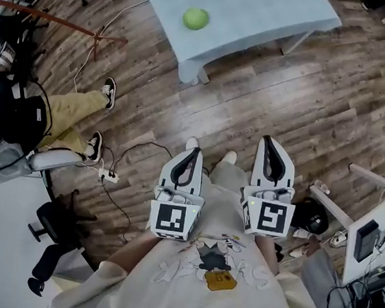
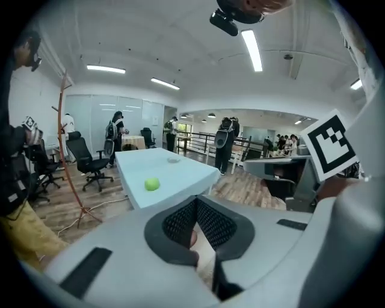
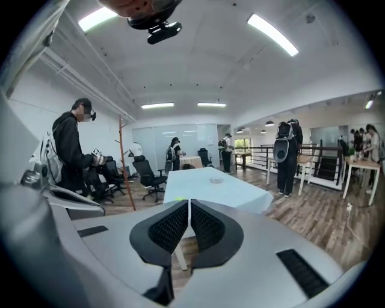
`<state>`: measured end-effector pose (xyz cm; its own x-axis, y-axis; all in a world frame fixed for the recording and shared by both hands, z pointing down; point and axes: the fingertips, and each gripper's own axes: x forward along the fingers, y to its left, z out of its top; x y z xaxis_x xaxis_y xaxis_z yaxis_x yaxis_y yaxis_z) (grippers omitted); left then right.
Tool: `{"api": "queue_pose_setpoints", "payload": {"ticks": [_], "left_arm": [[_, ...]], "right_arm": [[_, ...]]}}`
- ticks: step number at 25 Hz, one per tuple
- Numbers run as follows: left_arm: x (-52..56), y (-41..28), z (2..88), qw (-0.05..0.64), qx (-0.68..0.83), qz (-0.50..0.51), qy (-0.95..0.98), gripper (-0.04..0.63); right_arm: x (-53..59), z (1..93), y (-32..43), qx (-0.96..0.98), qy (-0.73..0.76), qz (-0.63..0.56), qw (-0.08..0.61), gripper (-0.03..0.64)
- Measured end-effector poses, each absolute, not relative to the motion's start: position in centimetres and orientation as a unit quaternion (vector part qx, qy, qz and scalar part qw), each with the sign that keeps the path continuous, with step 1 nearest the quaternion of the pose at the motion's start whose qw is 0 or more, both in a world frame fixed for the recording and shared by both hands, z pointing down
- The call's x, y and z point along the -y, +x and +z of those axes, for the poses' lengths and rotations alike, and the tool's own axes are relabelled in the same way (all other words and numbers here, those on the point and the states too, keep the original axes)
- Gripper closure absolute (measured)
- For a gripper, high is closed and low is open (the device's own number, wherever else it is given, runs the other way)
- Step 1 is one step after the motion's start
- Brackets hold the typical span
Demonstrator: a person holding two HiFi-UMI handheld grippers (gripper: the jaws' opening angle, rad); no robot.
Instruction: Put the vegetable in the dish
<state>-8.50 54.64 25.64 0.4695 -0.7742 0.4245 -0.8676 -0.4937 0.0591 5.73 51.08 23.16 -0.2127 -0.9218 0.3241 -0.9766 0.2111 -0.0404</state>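
A round green vegetable (image 1: pixel 195 18) lies on a table with a pale blue cloth (image 1: pixel 264 13), well ahead of me across the wood floor. The left gripper view also shows the vegetable (image 2: pixel 152 184), with a small clear dish (image 2: pixel 174 160) farther back on the same table. In the right gripper view the dish (image 3: pixel 216 179) sits mid-table, and only a green sliver of the vegetable (image 3: pixel 180 199) peeks over the jaws. My left gripper (image 1: pixel 194 150) and right gripper (image 1: pixel 267 139) are held close to my body, both shut and empty, pointing toward the table.
A seated person in tan trousers (image 1: pixel 73 112) and a black office chair (image 1: pixel 56 227) are at the left. A wooden coat stand (image 1: pixel 95 35) and floor cables (image 1: pixel 119 159) lie between us. A white desk with devices (image 1: pixel 373 236) stands at the right. People stand in the background.
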Motion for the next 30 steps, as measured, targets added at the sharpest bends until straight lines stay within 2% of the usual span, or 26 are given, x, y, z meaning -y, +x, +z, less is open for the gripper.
{"api": "queue_pose_setpoints", "payload": {"ticks": [3, 14, 26, 30], "left_arm": [[-54.9, -9.9, 24.2, 0.125, 0.52, 0.147, 0.832, 0.589], [-55.5, -9.3, 22.5, 0.113, 0.555, 0.117, 0.816, 0.589], [-39.3, -11.0, 23.2, 0.117, 0.564, 0.101, 0.811, 0.589], [-32.4, -11.7, 23.2, 0.145, 0.553, 0.106, 0.813, 0.589]], "right_arm": [[-53.0, 22.2, 5.0, 0.779, 0.608, 0.122, 0.093, 0.592], [-54.2, 22.0, 7.1, 0.789, 0.598, 0.093, 0.104, 0.592], [-38.6, 23.6, 4.7, 0.802, 0.578, 0.094, 0.12, 0.592], [-31.9, 23.6, 3.3, 0.804, 0.572, 0.091, 0.134, 0.592]]}}
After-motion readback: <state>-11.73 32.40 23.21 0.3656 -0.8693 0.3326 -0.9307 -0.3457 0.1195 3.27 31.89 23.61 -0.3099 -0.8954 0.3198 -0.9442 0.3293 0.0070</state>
